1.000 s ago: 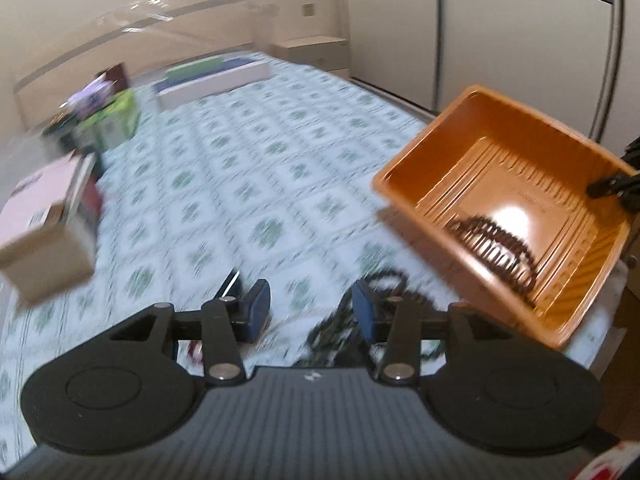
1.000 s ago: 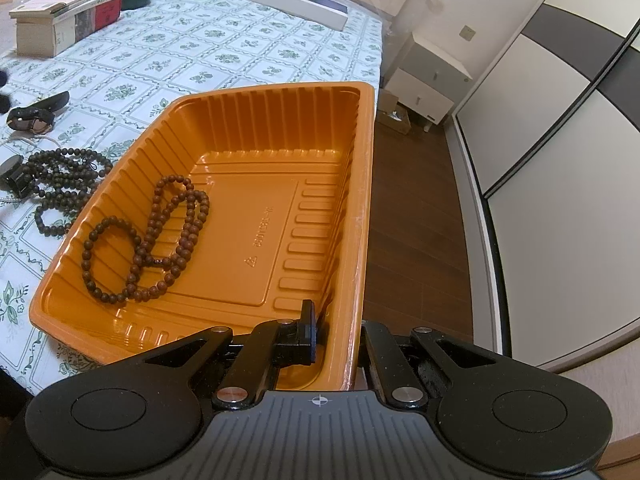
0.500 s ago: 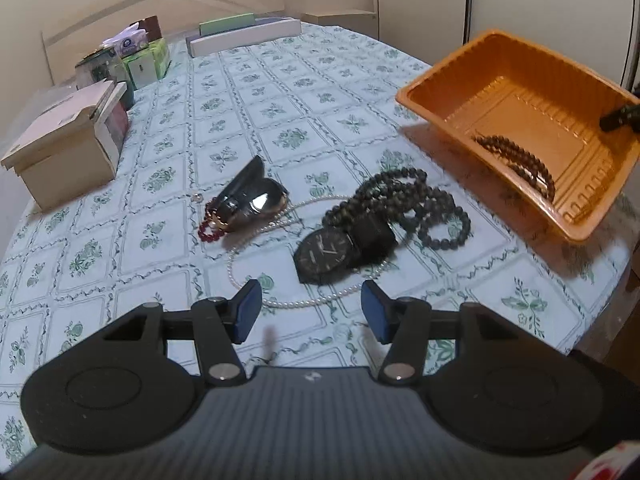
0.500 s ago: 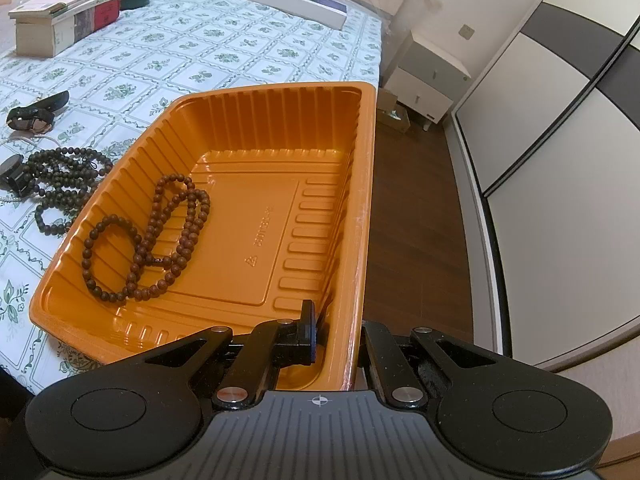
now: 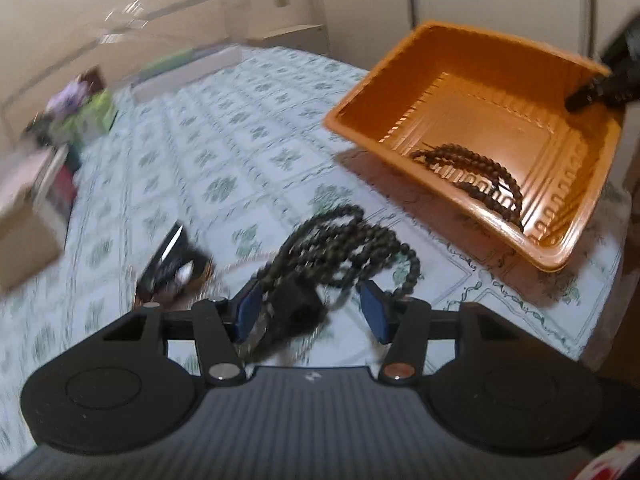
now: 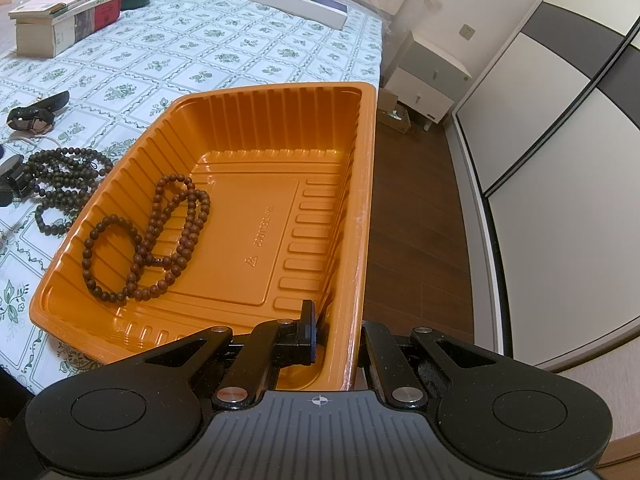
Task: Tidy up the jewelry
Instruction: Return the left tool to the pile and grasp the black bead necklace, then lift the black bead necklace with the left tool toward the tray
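Covering the table, a floral tablecloth [image 6: 248,44]; beyond it, wood floor [image 6: 416,216].

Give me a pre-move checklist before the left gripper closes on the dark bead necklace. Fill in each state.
1. Left gripper open: ok.
2. Dark bead necklace between its fingers: cannot tell; the view is blurred and the watch sits there too.
3. Right gripper clamped on the orange tray wall: ok.
4. Tray tilted toward the table, within easy reach of the pile: ok.
5. Free space in the tray beside the brown beads: ok.
6. Pearl strand free of the necklace: cannot tell.
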